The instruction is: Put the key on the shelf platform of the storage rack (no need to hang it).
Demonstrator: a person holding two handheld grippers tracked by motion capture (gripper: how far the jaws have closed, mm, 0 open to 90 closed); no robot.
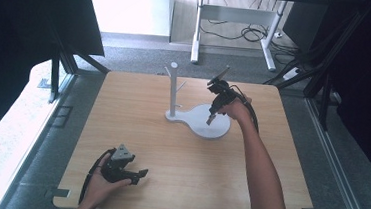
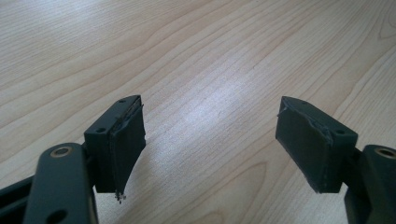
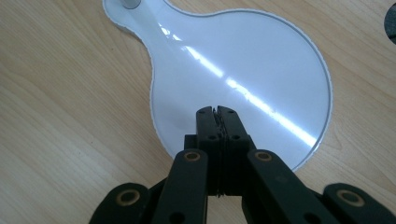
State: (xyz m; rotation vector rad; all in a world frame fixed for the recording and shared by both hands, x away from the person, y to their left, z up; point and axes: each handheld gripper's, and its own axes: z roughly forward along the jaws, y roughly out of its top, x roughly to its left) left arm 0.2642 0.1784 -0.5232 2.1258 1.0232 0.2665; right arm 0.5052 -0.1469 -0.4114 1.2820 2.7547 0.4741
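Left gripper lay nearest, low on the wooden table, jaws spread wide with bare wood between them

Largest was the table beneath both claws; next the white stand, its round base directly under the right gripper and its upright post with pegs just to that claw's left in the high view. Right gripper pointed down over the base, jaws pressed together on nothing, tips close above the glossy plate, well apart from the left claw

Left gripper fingers apart, right gripper closed
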